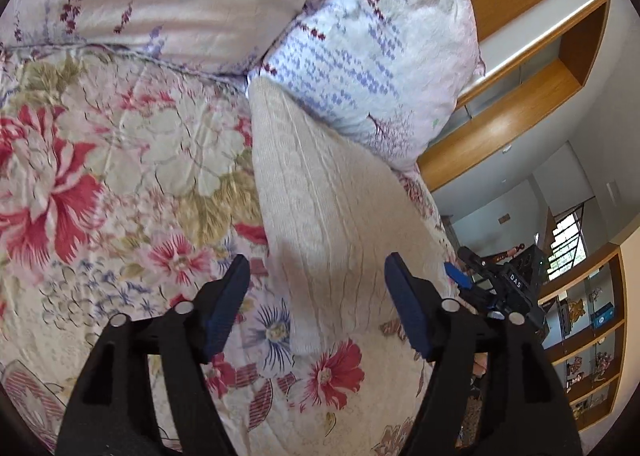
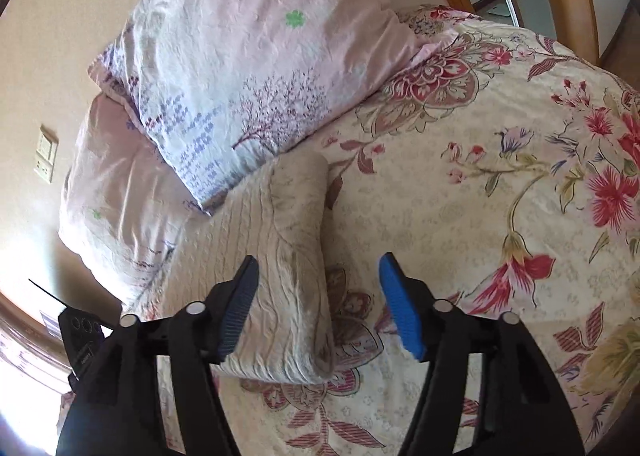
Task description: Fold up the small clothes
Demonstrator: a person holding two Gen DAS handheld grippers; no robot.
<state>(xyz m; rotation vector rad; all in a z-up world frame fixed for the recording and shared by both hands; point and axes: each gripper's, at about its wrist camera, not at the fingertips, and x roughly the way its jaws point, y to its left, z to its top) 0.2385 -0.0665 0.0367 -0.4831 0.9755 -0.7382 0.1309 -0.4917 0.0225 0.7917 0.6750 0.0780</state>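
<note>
Nearest to us in the left wrist view, our left tongs (image 1: 318, 284) stand wide open, their blue-padded fingers (image 1: 224, 304) spread apart with nothing between them. Just beyond and between them lies the folded cream cable-knit garment (image 1: 320, 216), a long, narrow bundle resting on the floral quilted bedspread (image 1: 100, 176). Its near end sits just left of the midline between the fingers, touching neither pad as far as we can tell. Its long axis runs away from us, leaning up and to the left, and the far end narrows to a corner pressed against the pink and blue printed pillow (image 1: 380, 56) at the head of the bed.

In the right wrist view, our right tongs (image 2: 318, 288) are likewise spread wide and hold nothing. The same cream garment (image 2: 280, 276) lies off to the left here: its near end sits at the left finger (image 2: 236, 308), which overlaps it, while the bright blue right finger (image 2: 400, 308) hangs over bare bedspread (image 2: 460, 216). The bundle's length again runs away from us toward the pillow (image 2: 248, 68), whose lower edge overlaps its far part. Farther off, a second pale pink pillow (image 2: 120, 196) lies behind the first, against the cream wall (image 2: 60, 56).
</note>
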